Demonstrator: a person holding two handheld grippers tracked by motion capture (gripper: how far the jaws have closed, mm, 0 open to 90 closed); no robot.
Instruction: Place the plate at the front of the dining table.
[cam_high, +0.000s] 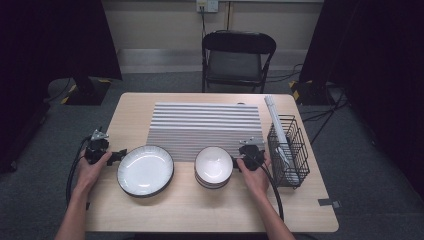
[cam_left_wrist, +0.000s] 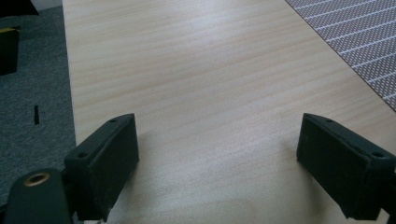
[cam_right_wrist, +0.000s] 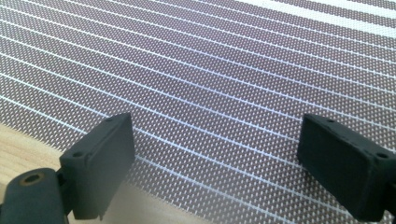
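A large white plate (cam_high: 145, 170) with a dark rim lies on the wooden table (cam_high: 190, 207) at front left. Right of it stands a short stack of white bowls (cam_high: 213, 166). My left gripper (cam_high: 98, 141) rests in a hand left of the plate, apart from it. Its jaws stand open over bare wood (cam_left_wrist: 187, 70), with nothing between them (cam_left_wrist: 219, 172). My right gripper (cam_high: 251, 148) sits in the other hand just right of the bowls. It is open too (cam_right_wrist: 217, 172), above the striped grey placemat (cam_right_wrist: 210, 70).
The striped placemat (cam_high: 202, 122) covers the table's middle, and its corner (cam_left_wrist: 364, 42) is in the left gripper view. A black wire basket (cam_high: 287, 150) holding white items stands at the right edge. A black folding chair (cam_high: 237, 60) is behind the table.
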